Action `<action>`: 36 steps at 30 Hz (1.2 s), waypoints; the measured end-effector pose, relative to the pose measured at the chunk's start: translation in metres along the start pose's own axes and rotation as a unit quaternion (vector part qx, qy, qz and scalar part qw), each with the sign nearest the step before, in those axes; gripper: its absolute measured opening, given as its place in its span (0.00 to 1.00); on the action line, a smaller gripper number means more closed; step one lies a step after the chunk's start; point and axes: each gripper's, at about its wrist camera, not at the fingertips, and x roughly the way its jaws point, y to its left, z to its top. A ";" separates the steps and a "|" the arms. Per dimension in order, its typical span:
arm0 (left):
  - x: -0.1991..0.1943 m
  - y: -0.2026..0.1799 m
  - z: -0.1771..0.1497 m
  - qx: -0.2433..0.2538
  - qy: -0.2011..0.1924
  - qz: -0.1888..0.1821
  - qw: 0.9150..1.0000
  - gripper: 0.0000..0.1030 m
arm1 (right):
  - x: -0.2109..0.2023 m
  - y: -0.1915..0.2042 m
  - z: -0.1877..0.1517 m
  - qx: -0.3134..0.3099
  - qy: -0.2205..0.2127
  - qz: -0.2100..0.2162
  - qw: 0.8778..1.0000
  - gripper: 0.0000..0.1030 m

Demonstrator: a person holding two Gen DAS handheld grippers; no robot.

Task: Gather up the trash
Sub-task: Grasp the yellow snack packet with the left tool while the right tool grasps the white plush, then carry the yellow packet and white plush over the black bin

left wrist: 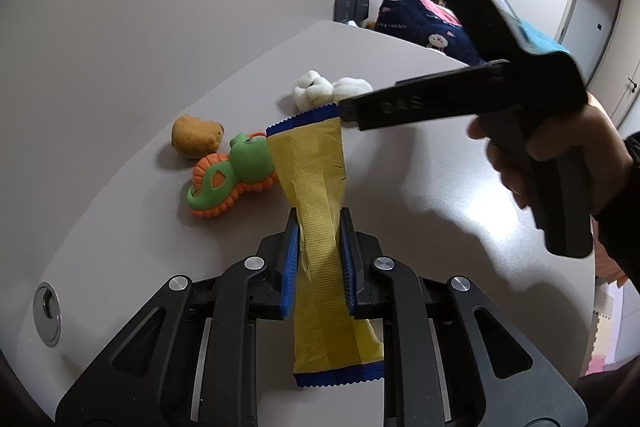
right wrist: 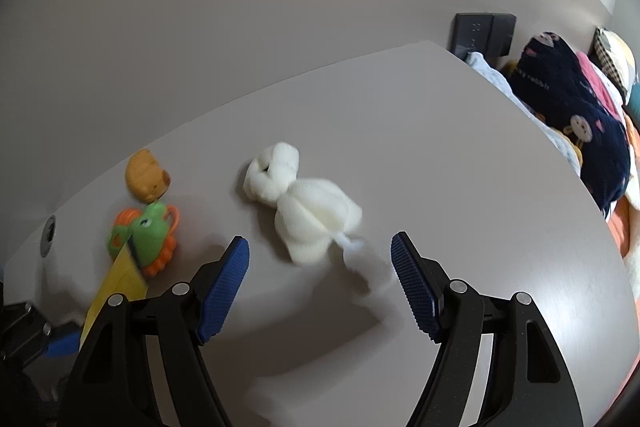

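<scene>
left gripper (left wrist: pixel 318 259) is clamped on the yellow wrapper (left wrist: pixel 316 195), pinched mid-length btwn both blue pads; wrapper's long axis runs near-to-far, blue-edged ends sticking out both sides of the grip, and it looks lifted off the table (left wrist: pixel 400 187), tho can't be sure

right gripper (right wrist: pixel 320 283) has jaws wide, nothing btwn them. the white tissue wad (right wrist: pixel 304 207) lies just beyond its tips, a bit left of centre, long axis slanting far-left to near-right w/ a thin twisted tail at the near-right end, closest to the right pad

so right hand is the nearer 1 for the tissue, left is already occupied. likely next: push fwd and close across the wad's fat middle

2 toys, green dino (right wrist: pixel 146 235) & orange plush (right wrist: pixel 146 181), sit left of it, prob not trash
</scene>
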 end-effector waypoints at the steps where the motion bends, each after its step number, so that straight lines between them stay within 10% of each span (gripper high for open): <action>1: 0.001 0.000 0.001 0.000 0.001 0.000 1.000 0.18 | 0.003 0.001 0.002 -0.001 0.002 -0.003 1.000 0.72; 5: 0.007 -0.002 0.003 -0.004 0.006 0.000 1.000 0.18 | 0.013 0.002 0.009 -0.006 0.008 -0.011 1.000 0.72; 15: 0.018 -0.003 0.010 -0.007 0.009 -0.009 1.000 0.18 | 0.018 0.004 0.012 -0.033 0.027 -0.031 0.999 0.32; 36: -0.004 -0.027 0.012 0.026 -0.011 -0.030 0.999 0.18 | -0.055 -0.024 -0.031 0.000 0.011 -0.026 1.000 0.31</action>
